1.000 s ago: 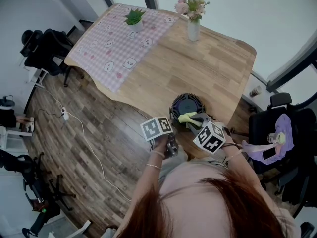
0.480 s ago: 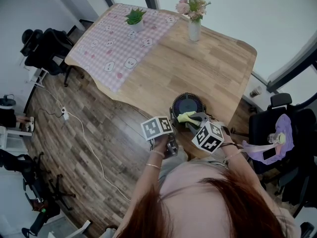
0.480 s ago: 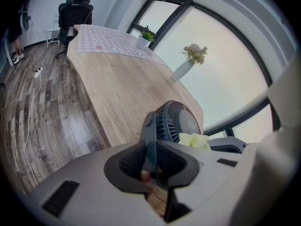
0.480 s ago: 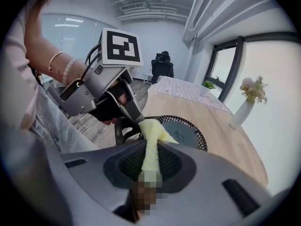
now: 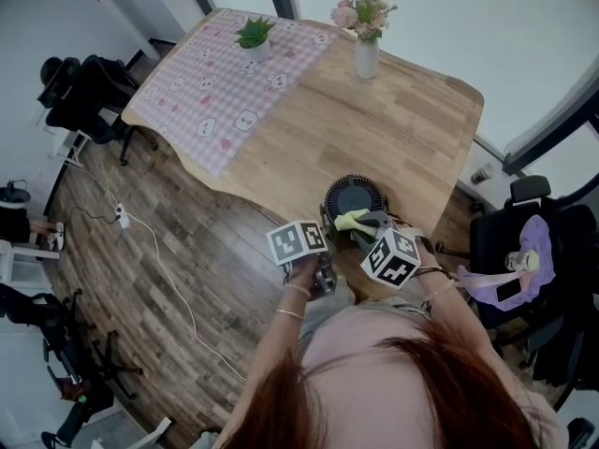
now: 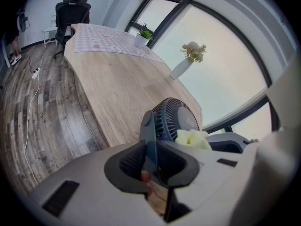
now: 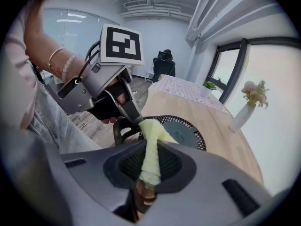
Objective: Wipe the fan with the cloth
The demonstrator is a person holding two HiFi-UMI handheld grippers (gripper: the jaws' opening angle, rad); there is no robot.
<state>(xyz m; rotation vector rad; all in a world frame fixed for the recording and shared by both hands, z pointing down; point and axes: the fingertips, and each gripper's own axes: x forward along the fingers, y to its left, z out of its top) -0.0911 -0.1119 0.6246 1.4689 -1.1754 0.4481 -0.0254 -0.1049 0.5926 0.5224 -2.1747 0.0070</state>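
Observation:
A small dark round fan (image 5: 356, 197) lies face up near the front edge of the wooden table (image 5: 393, 120). My left gripper (image 5: 323, 234) is shut on the fan's dark frame (image 6: 148, 126) at its near left side. My right gripper (image 5: 371, 228) is shut on a pale yellow cloth (image 5: 353, 221), and the cloth's free end rests on the near rim of the grille (image 7: 181, 131). In the right gripper view the cloth (image 7: 153, 147) runs up from between the jaws onto the fan, with the left gripper (image 7: 128, 108) just behind it.
A white vase of flowers (image 5: 366, 52) and a small potted plant (image 5: 254, 36) stand at the far end, the plant on a pink checked tablecloth (image 5: 220, 87). Black office chairs stand at the right (image 5: 524, 241) and left (image 5: 89, 92). A white cable (image 5: 159, 260) trails on the floor.
My right gripper and the cloth have slid slightly left along the fan's near rim. The left gripper and the fan stay put.

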